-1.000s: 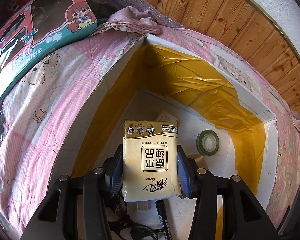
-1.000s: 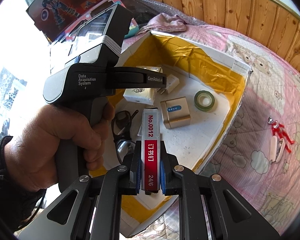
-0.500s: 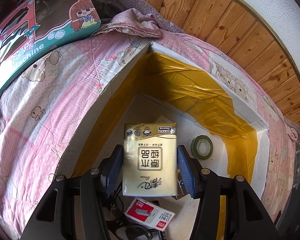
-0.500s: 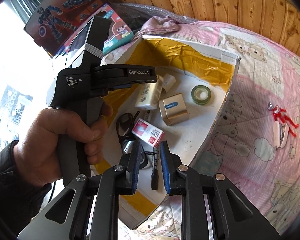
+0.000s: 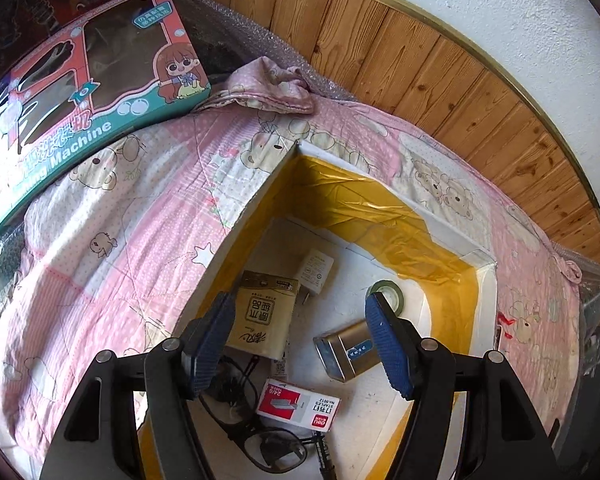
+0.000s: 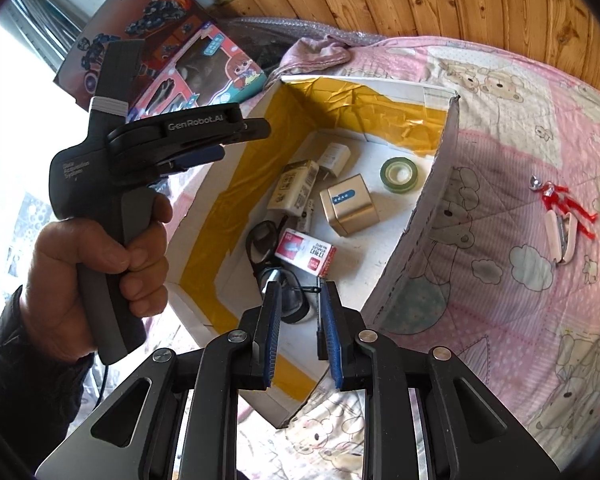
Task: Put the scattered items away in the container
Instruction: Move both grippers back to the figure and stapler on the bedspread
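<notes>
Both our claws, left claw (image 5: 300, 340) and right claw (image 6: 300, 328), hang spread and empty over the white yellow-taped box (image 6: 440, 152); next we reach right for the pink stapler (image 6: 560, 236) and red toy figure (image 6: 560, 200) on the bed quilt (image 6: 520, 120).

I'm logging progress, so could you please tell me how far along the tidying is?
Mostly done: the box already holds the tissue pack, gold tin, tape roll, staples box, charger and glasses. Nothing is in hand; the left claw and right claw are open and empty. Left: the stapler and red figure on the blanket.
</notes>
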A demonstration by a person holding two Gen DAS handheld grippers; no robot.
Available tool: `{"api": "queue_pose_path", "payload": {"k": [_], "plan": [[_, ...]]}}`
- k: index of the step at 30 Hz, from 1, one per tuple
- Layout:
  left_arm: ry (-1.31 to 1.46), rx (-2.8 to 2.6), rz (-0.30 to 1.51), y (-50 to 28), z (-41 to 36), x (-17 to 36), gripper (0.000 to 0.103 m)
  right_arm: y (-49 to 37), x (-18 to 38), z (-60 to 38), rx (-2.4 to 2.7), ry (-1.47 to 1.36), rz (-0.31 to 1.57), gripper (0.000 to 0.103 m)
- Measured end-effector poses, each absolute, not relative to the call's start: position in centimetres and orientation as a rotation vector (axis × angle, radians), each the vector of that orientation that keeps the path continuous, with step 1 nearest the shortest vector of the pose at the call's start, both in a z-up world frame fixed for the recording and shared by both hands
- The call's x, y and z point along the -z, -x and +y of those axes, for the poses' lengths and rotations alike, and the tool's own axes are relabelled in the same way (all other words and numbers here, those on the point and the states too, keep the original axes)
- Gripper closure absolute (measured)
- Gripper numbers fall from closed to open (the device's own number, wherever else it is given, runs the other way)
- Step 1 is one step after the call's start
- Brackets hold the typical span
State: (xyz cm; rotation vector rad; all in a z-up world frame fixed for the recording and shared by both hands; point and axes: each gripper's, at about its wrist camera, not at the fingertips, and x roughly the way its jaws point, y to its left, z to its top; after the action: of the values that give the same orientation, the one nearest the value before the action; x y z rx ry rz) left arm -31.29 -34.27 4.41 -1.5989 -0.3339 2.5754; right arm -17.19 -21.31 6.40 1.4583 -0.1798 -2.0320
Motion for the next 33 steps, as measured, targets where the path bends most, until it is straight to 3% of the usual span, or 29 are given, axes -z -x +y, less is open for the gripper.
{"api": "queue_pose_path", "payload": {"k": [12, 19, 33], "plan": [[1.447, -2.574, -0.170, 24.2, -29.0, -9.0, 0.034, 14.9, -6.3, -17.0, 2.002, -1.427, -0.338, 0.082], [1.485, -2.485, -0.031, 22.1, -22.2, -8.3, 0.034, 15.5, -4.9, -11.4, 2.030, -1.445, -0.509, 0.080], [1.507, -2.395, 0.030, 23.3, -15.5, -6.8, 0.034, 22.2, -1.0, -0.2, 2.231, -1.446, -0.766, 0.080]]}}
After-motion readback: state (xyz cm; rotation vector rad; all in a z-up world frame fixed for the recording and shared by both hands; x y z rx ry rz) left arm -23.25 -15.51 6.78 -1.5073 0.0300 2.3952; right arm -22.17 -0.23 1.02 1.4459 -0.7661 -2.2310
